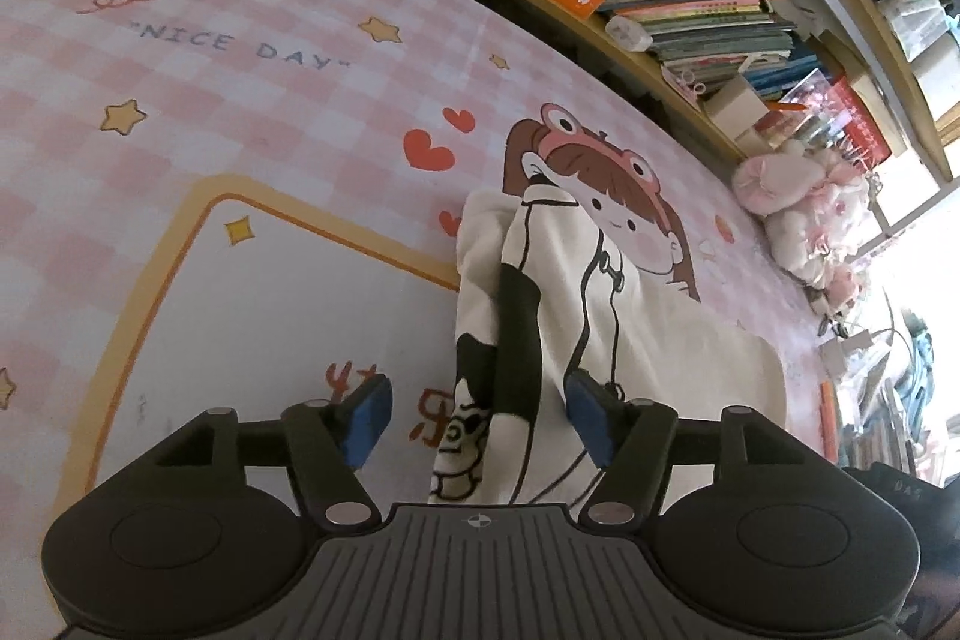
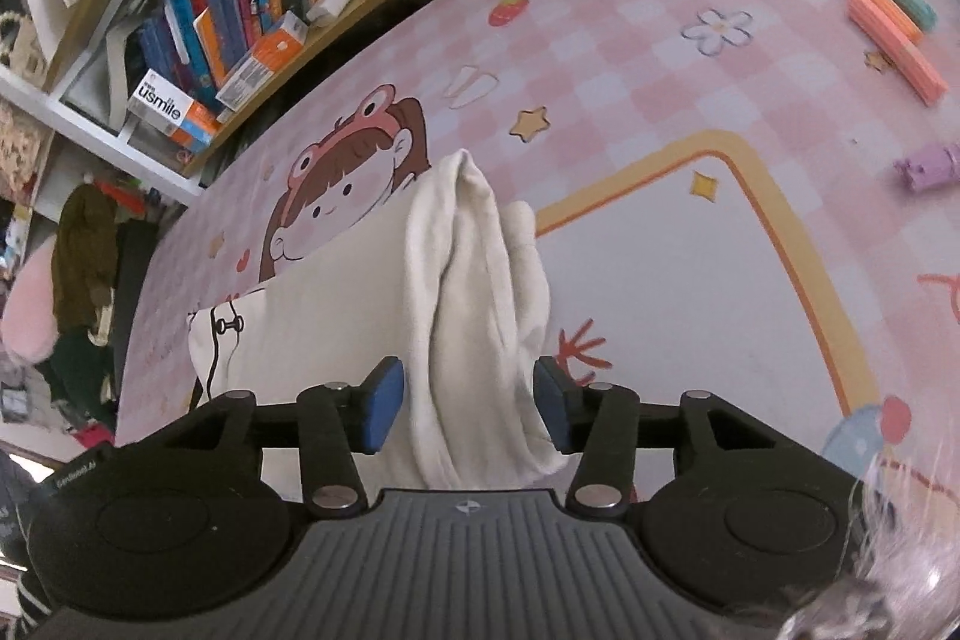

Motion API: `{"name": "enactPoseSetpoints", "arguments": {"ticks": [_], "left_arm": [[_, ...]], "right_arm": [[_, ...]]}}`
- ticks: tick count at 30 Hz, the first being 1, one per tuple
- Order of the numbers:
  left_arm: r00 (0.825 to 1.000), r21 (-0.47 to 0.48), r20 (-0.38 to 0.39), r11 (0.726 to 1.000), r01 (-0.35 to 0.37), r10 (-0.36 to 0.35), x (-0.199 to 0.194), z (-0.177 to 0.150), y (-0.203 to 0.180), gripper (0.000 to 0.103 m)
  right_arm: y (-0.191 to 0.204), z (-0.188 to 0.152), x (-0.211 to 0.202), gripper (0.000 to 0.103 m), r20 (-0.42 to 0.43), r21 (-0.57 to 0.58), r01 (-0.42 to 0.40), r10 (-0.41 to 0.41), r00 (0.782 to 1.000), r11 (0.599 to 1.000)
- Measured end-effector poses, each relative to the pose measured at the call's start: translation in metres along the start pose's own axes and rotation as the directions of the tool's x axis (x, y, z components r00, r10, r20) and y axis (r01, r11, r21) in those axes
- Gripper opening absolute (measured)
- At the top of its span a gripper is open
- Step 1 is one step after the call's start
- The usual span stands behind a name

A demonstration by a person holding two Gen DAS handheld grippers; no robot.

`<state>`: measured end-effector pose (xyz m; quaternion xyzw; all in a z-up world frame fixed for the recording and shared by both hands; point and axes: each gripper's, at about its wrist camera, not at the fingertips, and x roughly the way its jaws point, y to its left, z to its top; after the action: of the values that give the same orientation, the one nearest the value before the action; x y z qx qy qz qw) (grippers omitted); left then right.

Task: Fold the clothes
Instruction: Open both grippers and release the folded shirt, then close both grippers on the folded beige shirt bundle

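Left wrist view reads "NICE DAY" on the mat (image 1: 240,52); each hand-held gripper gapes around cream garment (image 1: 630,316), unclamped

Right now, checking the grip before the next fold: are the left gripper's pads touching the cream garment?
Apart. The left wrist view shows the left gripper open, a gap between each blue pad and the cream garment bunched between them.
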<state>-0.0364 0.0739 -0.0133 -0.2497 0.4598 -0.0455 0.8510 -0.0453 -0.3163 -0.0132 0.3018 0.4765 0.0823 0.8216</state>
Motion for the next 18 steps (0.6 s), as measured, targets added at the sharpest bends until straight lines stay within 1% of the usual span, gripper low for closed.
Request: {"name": "enactPoseSetpoints", "arguments": {"ticks": [4, 10, 12, 15, 16, 17, 18], "left_arm": [[1.0, 0.0, -0.001, 1.0, 0.007, -0.007, -0.002, -0.003, 0.001, 0.066], [0.998, -0.035, -0.029, 0.998, 0.054, -0.055, 0.015, 0.003, 0.008, 0.065], [0.998, -0.056, -0.015, 0.996, 0.065, -0.066, 0.02, 0.006, 0.01, 0.064], [0.995, -0.118, 0.007, 0.988, 0.1, -0.1, 0.026, 0.008, 0.012, 0.062], [0.995, -0.133, 0.007, 0.986, 0.098, -0.098, 0.028, 0.008, 0.012, 0.06], [0.995, -0.148, 0.007, 0.984, 0.096, -0.096, 0.031, 0.008, 0.011, 0.046], [0.996, -0.163, 0.007, 0.982, 0.094, -0.094, 0.033, 0.008, 0.01, 0.037]], "right_arm": [[-0.006, -0.002, 0.0, 0.052, -0.023, 0.022, -0.002, 0.003, 1.0, 1.0], [-0.012, 0.005, 0.013, 0.053, -0.074, 0.054, -0.024, 0.028, 0.997, 0.998], [-0.01, 0.008, 0.018, 0.055, -0.077, 0.058, -0.038, 0.042, 0.996, 0.998], [-0.005, 0.01, 0.026, 0.054, -0.082, 0.054, -0.055, 0.059, 0.995, 0.997], [-0.001, 0.011, 0.029, 0.054, -0.086, 0.044, -0.057, 0.061, 0.994, 0.997], [0.003, 0.011, 0.033, 0.05, -0.093, 0.029, -0.056, 0.058, 0.994, 0.998], [0.01, 0.011, 0.036, 0.039, -0.101, 0.001, -0.041, 0.041, 0.994, 0.999]]}}
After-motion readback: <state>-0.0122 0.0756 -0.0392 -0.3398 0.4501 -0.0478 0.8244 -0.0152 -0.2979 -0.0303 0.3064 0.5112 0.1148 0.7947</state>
